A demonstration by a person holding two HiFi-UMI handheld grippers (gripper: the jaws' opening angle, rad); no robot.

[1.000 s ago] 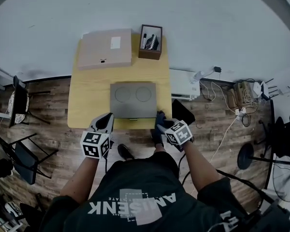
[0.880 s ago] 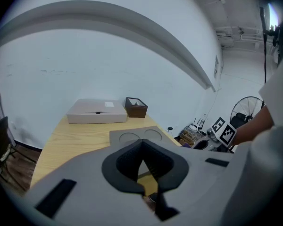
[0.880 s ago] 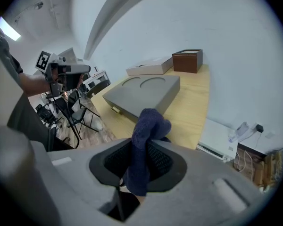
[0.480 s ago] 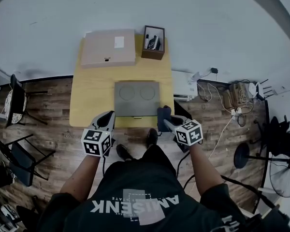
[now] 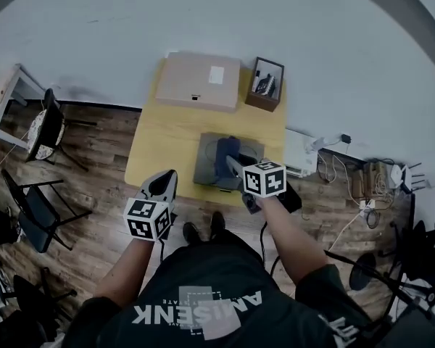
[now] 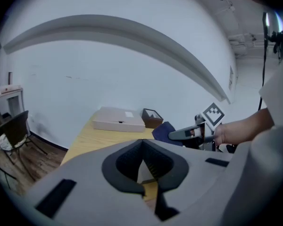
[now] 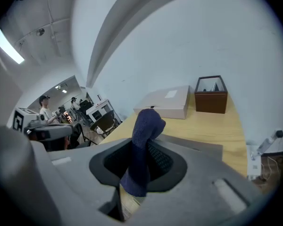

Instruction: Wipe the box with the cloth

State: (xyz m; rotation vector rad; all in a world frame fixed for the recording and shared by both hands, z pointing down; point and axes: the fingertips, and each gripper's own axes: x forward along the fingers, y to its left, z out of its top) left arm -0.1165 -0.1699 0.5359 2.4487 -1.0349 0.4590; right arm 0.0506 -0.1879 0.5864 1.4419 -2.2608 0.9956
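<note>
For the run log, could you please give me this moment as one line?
right gripper: shut on cloth, over grey box | left gripper: shut, empty, by table near edge | cloth-box contact: unclear

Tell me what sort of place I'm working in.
Probably an office or lab workroom: a wooden table against a white wall, chairs on wood flooring, and loose cables by the wall.

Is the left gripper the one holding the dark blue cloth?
No: the cloth is clamped in the right gripper, while the left gripper has its jaws together on nothing.
</note>
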